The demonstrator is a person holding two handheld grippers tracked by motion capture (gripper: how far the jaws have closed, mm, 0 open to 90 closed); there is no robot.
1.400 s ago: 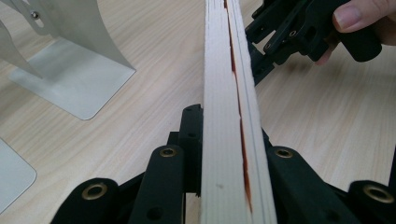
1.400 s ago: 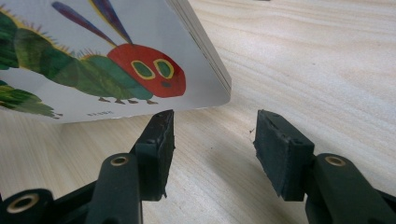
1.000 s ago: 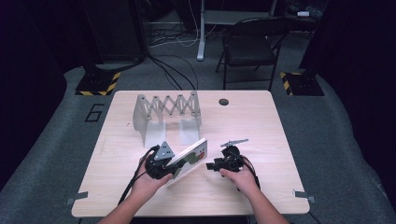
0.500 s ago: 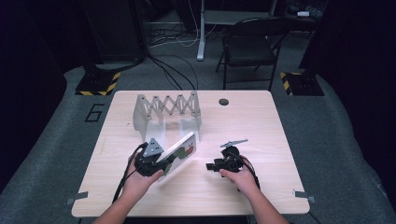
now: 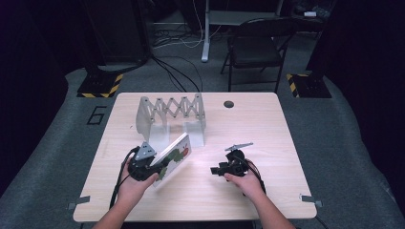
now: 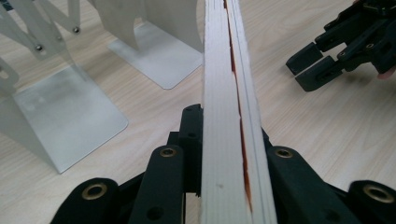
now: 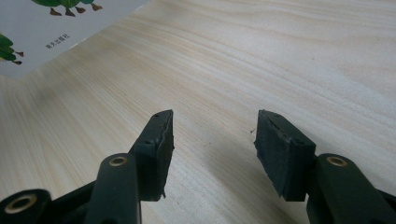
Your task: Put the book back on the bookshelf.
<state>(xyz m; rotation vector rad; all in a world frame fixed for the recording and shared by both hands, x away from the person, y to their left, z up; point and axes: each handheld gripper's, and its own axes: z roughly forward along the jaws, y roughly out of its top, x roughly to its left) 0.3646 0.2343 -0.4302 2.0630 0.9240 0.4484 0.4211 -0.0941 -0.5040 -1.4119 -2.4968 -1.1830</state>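
book (image 5: 175,155) sits pinched edge-on between the jaws of the left gripper (image 5: 143,164), held tilted just above the table (image 5: 267,124) at about seven o'clock. its long axis runs toward one o'clock, at the expanding rack (image 5: 169,114). looks like the carry step (probably shelving it); next it must stand upright between the rack's plates. right gripper (image 7: 212,140) hangs spread, empty.

pale matt wood-grain table (image 7: 261,56), brushed metal bookend rack (image 6: 70,107), glossy white cardboard book (image 5: 174,155).
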